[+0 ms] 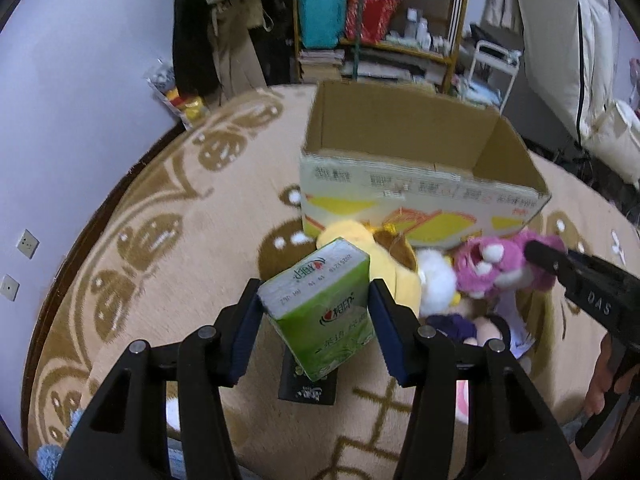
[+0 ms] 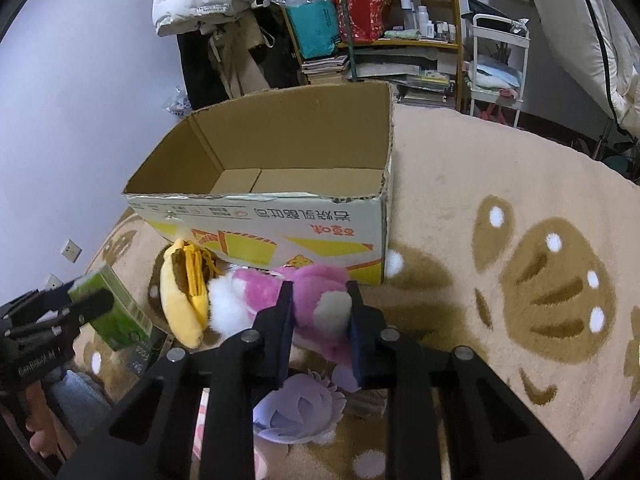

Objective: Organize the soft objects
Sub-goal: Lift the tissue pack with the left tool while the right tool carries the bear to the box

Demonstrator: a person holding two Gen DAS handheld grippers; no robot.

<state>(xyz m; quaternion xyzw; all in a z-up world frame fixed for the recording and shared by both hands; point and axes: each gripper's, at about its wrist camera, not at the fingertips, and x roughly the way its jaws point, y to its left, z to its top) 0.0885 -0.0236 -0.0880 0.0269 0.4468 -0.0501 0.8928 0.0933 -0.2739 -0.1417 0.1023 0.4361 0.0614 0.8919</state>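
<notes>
My left gripper [image 1: 314, 302] is shut on a green tissue pack [image 1: 320, 308] and holds it above the rug, in front of the open cardboard box [image 1: 420, 208]. My right gripper [image 2: 320, 304] is shut on a pink plush bear [image 2: 316, 300], close to the box's front wall [image 2: 280, 224]. The box looks empty inside. A yellow banana plush [image 2: 180, 304] and a white fluffy toy [image 2: 226, 308] lie beside the bear. In the left wrist view the bear [image 1: 496, 266] sits at the right gripper's tip, and the tissue pack [image 2: 116, 312] shows in the right wrist view.
A purple flower plush [image 2: 300, 408] lies under my right gripper. A small black box [image 1: 308, 384] lies on the beige patterned rug [image 2: 520, 240]. Cluttered shelves [image 2: 372, 20], hanging coats [image 2: 216, 40] and a white cart [image 2: 496, 68] stand behind the box.
</notes>
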